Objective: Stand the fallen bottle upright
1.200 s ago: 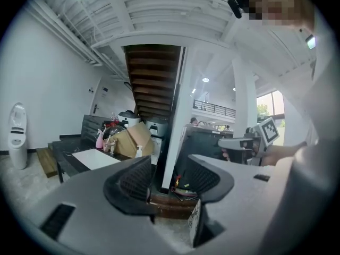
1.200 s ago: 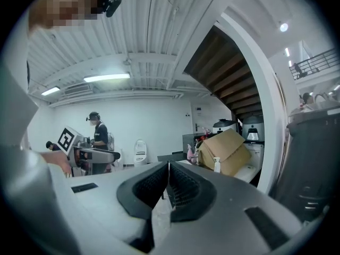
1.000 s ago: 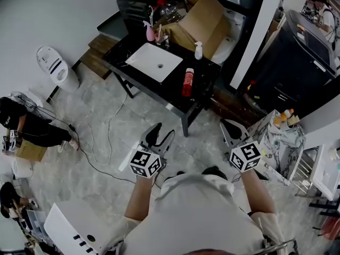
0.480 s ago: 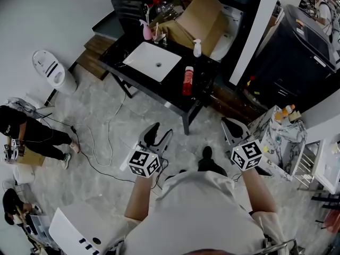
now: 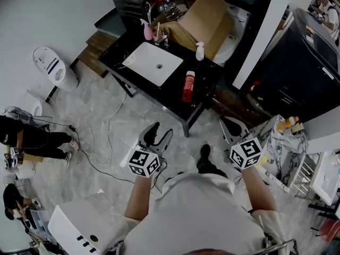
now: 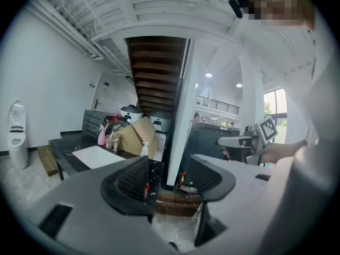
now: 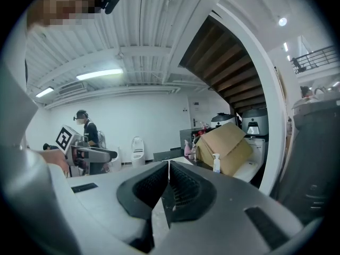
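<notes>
A red bottle (image 5: 188, 85) lies on its side on the black table (image 5: 204, 81), to the right of the white sink basin (image 5: 156, 62). A clear spray bottle (image 5: 200, 50) stands behind it and a pink bottle (image 5: 145, 31) stands at the table's far left. Both grippers hover over the floor, short of the table's near edge. My left gripper (image 5: 159, 133) is open with nothing between its jaws; the left gripper view shows it (image 6: 167, 180) pointing at the table's right end. My right gripper (image 5: 230, 127) is shut and empty, its jaws (image 7: 167, 182) pressed together.
An open cardboard box (image 5: 199, 17) sits behind the table. Cables (image 5: 101, 142) trail across the marble floor. A white floor unit (image 5: 53, 65) stands at left, a patterned cabinet (image 5: 281, 142) at right, a white chair (image 5: 79, 227) behind me. A person (image 5: 24, 137) crouches at far left.
Both grippers have moved forward a little toward the table, and my foot now shows between them. The jaws have kept their states.
</notes>
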Motion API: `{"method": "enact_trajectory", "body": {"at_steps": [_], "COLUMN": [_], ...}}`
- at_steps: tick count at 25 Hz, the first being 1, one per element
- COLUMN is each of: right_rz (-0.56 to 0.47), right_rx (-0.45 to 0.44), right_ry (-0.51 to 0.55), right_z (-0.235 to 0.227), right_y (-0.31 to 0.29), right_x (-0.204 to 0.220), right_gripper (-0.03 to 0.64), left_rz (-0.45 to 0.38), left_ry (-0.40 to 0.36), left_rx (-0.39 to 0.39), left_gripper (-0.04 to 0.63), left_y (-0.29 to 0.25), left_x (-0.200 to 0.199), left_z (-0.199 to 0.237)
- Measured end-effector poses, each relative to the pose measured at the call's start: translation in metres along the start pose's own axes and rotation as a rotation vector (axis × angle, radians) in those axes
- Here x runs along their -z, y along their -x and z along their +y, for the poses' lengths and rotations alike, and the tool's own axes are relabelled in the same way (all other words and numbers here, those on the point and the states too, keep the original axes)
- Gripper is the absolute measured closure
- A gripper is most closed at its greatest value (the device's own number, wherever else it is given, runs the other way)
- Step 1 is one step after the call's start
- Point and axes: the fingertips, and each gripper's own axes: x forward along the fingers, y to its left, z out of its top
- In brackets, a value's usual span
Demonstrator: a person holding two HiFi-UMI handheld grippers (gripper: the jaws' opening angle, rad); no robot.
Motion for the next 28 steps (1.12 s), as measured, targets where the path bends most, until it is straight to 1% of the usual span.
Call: {"method": "enact_trajectory", "body": {"at_steps": [6,13,22,28], "right_rz": [0.016,0.029,0.05,0.067], "right_rx": [-0.053,-0.121,-0.186,-0.222], "right_ry": [-0.021,-0.031,-0.038,-0.04], "right_z": [-0.044,-0.091,-0.151,-0.181], "right_y": [-0.043,-0.087,-0.125,-0.141], "right_x": [-0.005,-0.012,-0.015,-0.014], "right_gripper": [0.584,0.584,0.583,0.583], "left_rz": [0.021,0.021,0.056,0.1], "left_ry": [0.013,0.035,0.077,0.078], "left_rx": [-0.041,-0.093,-0.147,-0.17], "left_gripper": [0.351,0.351,0.351,0.351], "left_y": [-0.048,-0.101,-0.159,-0.195], "left_x": [-0.009,-0.02,-0.021,-0.017], "left_z": [0.018,0.031,0.041,0.045]}}
